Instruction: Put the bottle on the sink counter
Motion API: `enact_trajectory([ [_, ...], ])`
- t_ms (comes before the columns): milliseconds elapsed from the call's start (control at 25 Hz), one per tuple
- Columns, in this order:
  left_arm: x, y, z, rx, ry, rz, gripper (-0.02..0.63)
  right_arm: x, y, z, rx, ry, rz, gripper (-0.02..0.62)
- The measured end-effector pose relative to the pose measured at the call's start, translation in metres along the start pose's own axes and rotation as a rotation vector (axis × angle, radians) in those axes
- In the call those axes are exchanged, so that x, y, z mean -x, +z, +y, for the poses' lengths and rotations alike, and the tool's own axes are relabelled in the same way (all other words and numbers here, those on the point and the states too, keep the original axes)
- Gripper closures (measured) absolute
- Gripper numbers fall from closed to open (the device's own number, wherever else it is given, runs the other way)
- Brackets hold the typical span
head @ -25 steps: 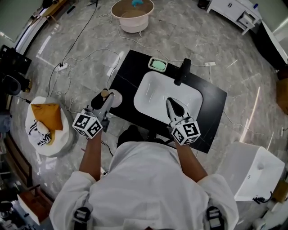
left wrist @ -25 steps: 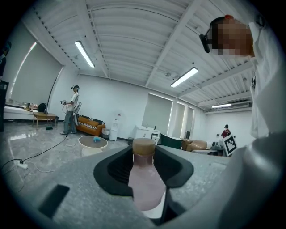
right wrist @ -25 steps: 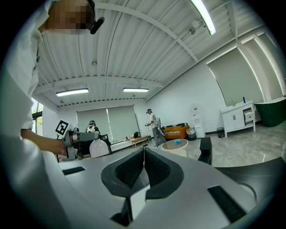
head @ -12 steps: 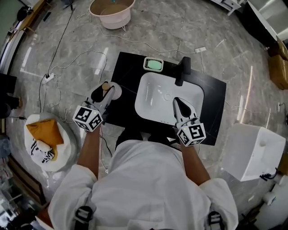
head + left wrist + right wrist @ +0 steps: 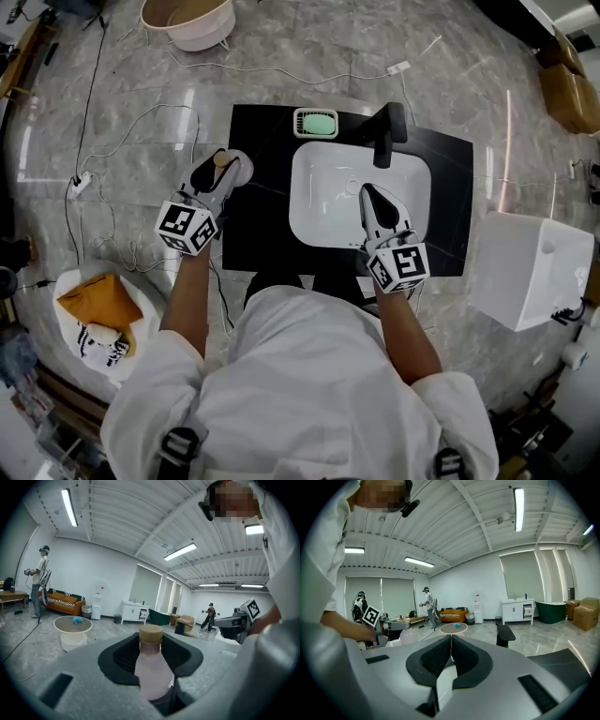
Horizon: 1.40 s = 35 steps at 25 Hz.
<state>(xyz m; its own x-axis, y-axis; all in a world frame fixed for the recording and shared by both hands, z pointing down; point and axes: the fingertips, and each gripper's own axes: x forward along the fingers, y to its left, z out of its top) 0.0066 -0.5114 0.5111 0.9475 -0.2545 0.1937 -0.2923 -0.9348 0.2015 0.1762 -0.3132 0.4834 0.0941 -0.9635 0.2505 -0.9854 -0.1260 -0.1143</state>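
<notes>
The bottle (image 5: 151, 665) is squeezed between the jaws of the left gripper (image 5: 212, 182), right at the left edge of the black sink counter (image 5: 260, 217). I think it should go down slowly and stand flat before the jaws let go. It is smooth, round and pale pink, with a tan cap. The counter looks flat and shiny. The right gripper (image 5: 450, 653) is closed on nothing, over the white basin (image 5: 328, 192).

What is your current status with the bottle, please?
Left gripper shut on bottle; right gripper shut, empty, over basin. Bottle at left edge of counter, touchdown unclear. Soap dish and faucet well apart.
</notes>
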Motion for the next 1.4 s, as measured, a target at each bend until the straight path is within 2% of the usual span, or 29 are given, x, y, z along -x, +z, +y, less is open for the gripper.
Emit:
enact_trajectory([
  [160, -0.027, -0.009, 0.017, -0.002, -0.034, -0.003, 0.456, -0.009, -0.008, 0.001, 0.013, -0.030, 0.030, 0.580],
  [360, -0.059, -0.027, 0.024, -0.041, -0.080, 0.014, 0.456, -0.020, -0.026, -0.017, 0.027, -0.121, 0.070, 0.580],
  [560, -0.083, -0.045, 0.027, -0.068, -0.103, 0.026, 0.456, -0.037, -0.036, -0.023, 0.025, -0.154, 0.071, 0.580],
  [840, -0.109, -0.067, 0.035, -0.113, -0.102, 0.036, 0.456, -0.058, -0.041, -0.025, 0.016, -0.166, 0.034, 0.580],
  [1040, -0.121, -0.077, 0.042, -0.161, -0.094, 0.032, 0.456, -0.076, -0.041, -0.022, 0.035, -0.140, 0.029, 0.580],
  [1400, -0.136, -0.080, 0.062, -0.190, -0.055, 0.012, 0.456, -0.099, -0.046, -0.014, 0.023, -0.107, 0.030, 0.580],
])
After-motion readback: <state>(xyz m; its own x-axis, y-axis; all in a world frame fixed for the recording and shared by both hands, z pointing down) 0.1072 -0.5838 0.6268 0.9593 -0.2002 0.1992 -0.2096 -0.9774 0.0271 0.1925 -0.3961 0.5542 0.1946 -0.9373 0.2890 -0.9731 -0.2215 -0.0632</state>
